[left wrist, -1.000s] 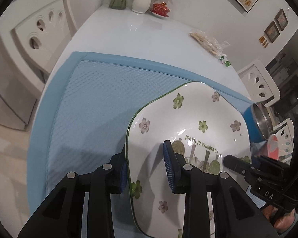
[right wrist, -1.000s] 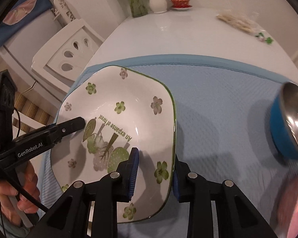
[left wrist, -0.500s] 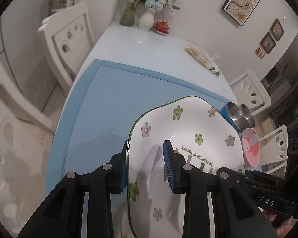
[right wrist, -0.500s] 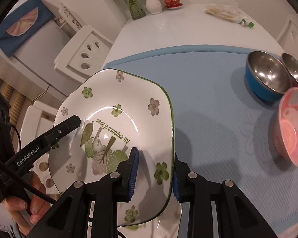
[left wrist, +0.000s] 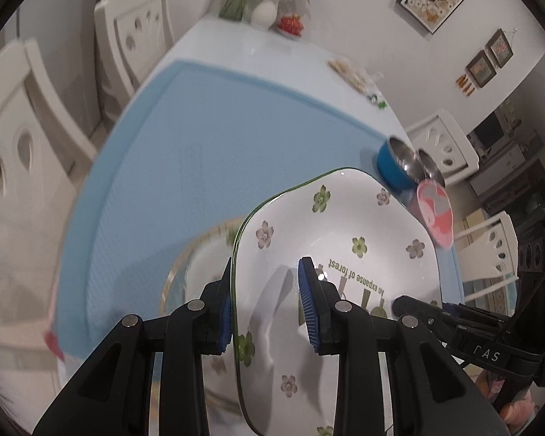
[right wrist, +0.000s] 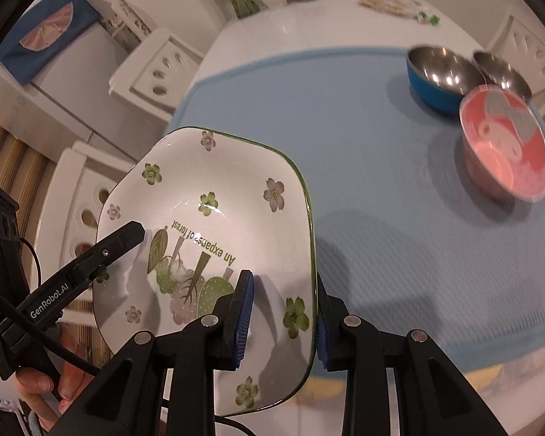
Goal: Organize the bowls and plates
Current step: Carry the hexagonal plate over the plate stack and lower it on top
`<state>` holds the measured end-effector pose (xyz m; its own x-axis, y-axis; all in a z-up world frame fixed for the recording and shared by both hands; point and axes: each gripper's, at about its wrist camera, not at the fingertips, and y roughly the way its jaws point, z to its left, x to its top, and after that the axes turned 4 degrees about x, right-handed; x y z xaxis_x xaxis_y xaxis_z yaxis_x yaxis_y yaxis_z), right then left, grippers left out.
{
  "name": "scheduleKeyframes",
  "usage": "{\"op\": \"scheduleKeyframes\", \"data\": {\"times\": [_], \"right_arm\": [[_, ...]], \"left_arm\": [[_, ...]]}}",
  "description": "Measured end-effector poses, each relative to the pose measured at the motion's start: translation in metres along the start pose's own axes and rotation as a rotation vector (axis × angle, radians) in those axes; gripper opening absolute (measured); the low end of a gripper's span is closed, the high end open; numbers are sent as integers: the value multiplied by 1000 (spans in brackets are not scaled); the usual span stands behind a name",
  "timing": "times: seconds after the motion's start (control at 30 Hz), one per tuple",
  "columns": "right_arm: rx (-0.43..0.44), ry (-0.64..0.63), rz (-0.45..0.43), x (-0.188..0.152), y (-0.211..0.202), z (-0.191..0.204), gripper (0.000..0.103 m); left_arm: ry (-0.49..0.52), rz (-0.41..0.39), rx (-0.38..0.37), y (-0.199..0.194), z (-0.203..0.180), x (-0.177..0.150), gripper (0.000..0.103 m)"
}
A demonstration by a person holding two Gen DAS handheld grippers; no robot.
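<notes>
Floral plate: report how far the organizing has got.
Done: nothing looks stacked yet; the blue steel bowl, a second steel bowl and the pink bowl sit separately on the blue mat.
In hand: the floral plate is held off the mat, left gripper and right gripper each clamping a rim.
Left: setting it down, then grouping the bowls.

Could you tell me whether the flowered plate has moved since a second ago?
Yes. The flowered plate has been lifted up and back toward the holder, away from the blue mat it lay over.
</notes>
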<state>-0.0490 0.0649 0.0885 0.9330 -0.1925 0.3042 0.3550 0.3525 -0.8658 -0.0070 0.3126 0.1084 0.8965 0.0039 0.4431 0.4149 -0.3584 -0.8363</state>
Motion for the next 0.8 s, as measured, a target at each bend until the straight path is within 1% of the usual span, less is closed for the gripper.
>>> {"op": "scheduleKeyframes", "data": {"times": [0.17, 0.33, 0.57, 0.7, 0.8], "right_arm": [[-16, 9, 63, -24, 10, -9, 30], [-26, 18, 114, -32, 19, -17, 30], [-38, 7, 134, -38, 26, -13, 31], [-43, 16, 148, -42, 33, -11, 31], [-63, -2, 140, -41, 35, -6, 31]], "left_arm": [[-27, 52, 4, 10, 2, -26, 27], [-48, 74, 2, 13, 4, -41, 27], [-51, 86, 14, 14, 9, -52, 27], [-59, 94, 19, 19, 12, -54, 27], [-54, 94, 20, 22, 12, -52, 27]]}}
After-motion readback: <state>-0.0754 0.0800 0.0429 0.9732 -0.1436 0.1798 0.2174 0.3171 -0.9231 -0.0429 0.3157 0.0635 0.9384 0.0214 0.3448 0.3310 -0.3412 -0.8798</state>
